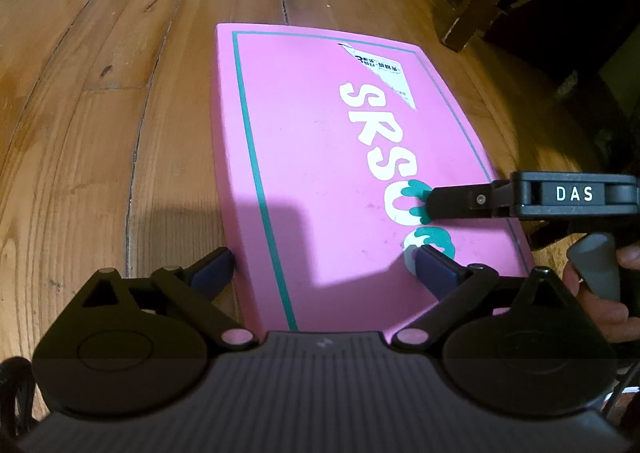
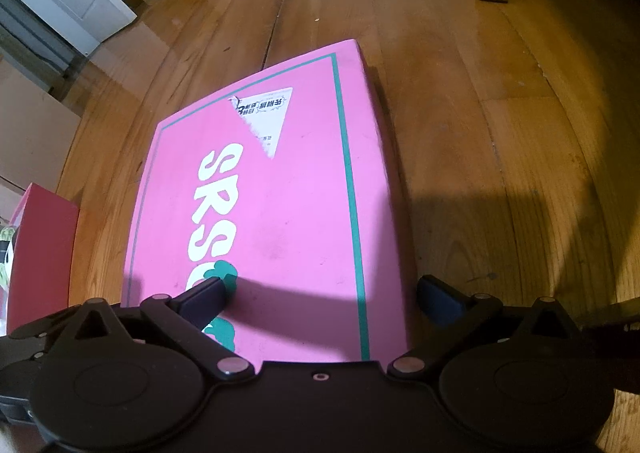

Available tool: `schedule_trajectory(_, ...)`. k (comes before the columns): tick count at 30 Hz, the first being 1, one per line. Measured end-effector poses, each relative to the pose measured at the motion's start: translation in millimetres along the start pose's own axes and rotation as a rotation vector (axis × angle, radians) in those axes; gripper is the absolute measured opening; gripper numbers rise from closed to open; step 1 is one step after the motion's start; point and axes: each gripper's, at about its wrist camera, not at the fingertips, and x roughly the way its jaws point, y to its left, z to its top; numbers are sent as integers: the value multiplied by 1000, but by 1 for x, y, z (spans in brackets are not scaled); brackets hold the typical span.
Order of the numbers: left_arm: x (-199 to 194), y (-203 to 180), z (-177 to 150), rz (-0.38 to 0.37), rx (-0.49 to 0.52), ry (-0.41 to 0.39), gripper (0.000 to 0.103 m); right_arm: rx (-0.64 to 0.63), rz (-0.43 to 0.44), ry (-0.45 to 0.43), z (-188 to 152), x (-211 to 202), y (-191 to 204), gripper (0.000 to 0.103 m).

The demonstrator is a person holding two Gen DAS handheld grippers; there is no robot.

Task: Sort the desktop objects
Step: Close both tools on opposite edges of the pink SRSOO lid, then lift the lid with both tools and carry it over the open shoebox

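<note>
Left wrist view: pink box (image 1: 320, 173) laid flat on wooden counter (image 1: 100, 113), 12 o'clock. Left gripper (image 1: 324, 265) and right gripper (image 2: 332, 293) jaws spread, straddling opposite near corners, apparently for two-handed lift.

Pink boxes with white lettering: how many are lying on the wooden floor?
1. The flat pink box with white lettering lies on the wooden floor, straddled by both open grippers; others may be out of view.

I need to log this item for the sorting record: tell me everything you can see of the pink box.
The pink box is flat and rectangular, seemingly cardboard, lying face up on the wooden floor. It has a teal border line, big white letters "SRS", teal blobs, and a torn white triangular sticker. The open left gripper and open right gripper straddle its near corners. Contact is unclear.
</note>
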Motion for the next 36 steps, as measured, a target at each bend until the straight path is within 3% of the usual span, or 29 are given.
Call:
schedule_trajectory(17, -46, -4, -14, 48, 100, -99, 98, -31, 120, -24, -5, -14, 12, 101)
schedule_trajectory(22, -68, 3, -14, 31, 89, -129, 98, -83, 113, -83, -6, -31, 33, 101)
schedule_trajectory(28, -104, 8, -17, 63, 126, -175, 98, -69, 197, -98, -9, -40, 49, 100)
schedule_trajectory(36, -138, 26, -22, 57, 105, -206, 98, -154, 213, -145, -19, -67, 86, 100)
